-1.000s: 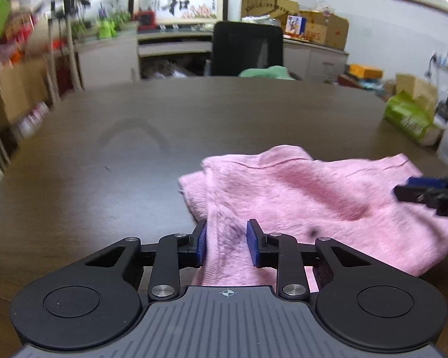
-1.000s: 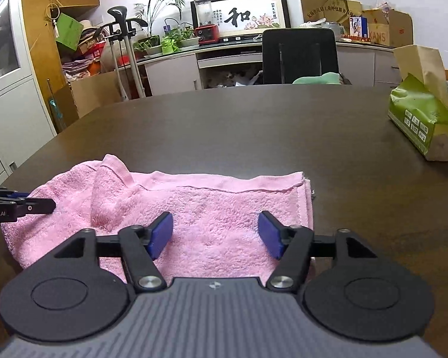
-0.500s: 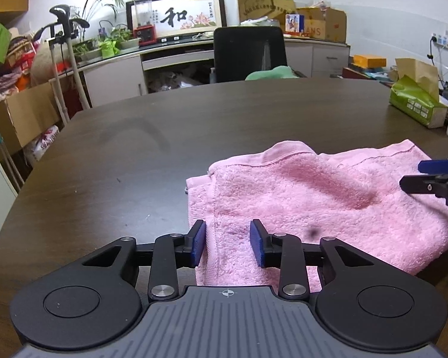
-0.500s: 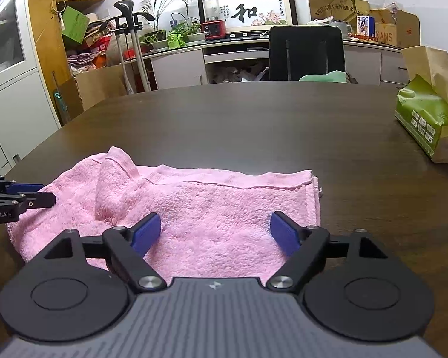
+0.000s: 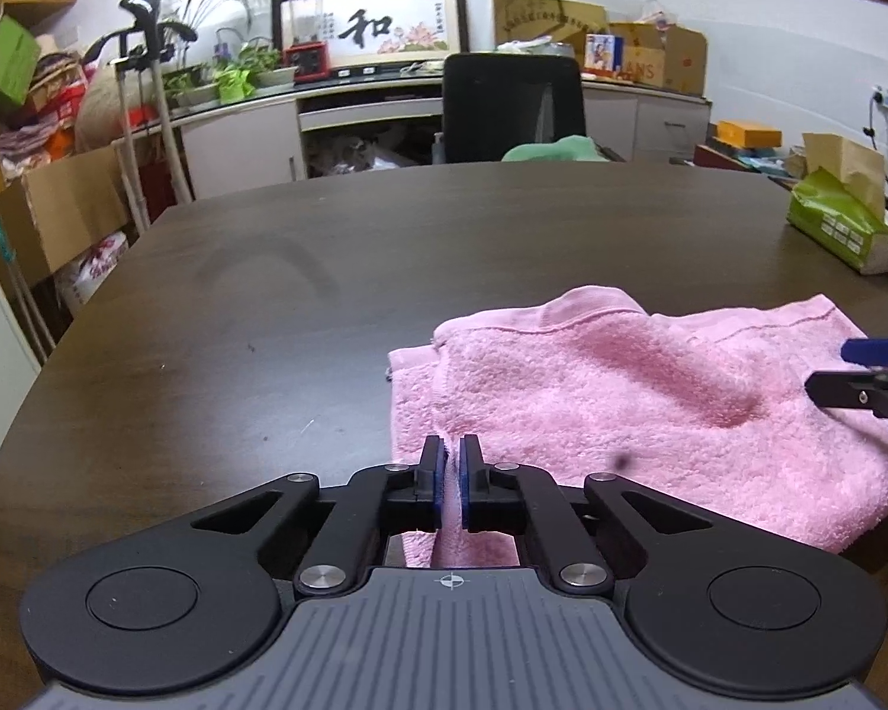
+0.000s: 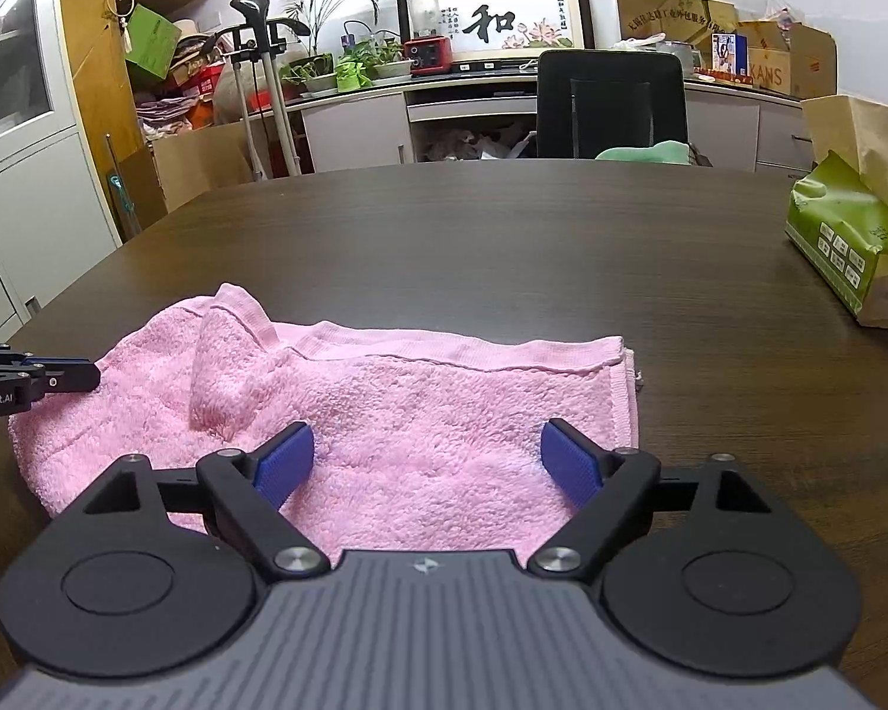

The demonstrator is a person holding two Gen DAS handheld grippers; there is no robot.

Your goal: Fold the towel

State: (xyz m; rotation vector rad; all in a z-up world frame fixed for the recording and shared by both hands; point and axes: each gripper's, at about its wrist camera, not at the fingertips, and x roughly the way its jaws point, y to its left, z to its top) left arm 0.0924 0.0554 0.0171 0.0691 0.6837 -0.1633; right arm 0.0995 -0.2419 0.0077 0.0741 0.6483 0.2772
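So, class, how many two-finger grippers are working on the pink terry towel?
2. The left gripper pinches the pink terry towel at its near left edge; the right gripper hovers open over its right half.

the towel (image 6: 385, 408) lies on the worktop (image 6: 503, 248) near its front edge. the left tool (image 5: 451, 488) sits at its left end, the right tool (image 6: 426, 464) over its right half. a tissue pack (image 6: 852, 248) stands far right, a chair (image 6: 613, 103) behind the worktop.

Towel's (image 5: 651, 390) near edge under claw (image 5: 450, 473)
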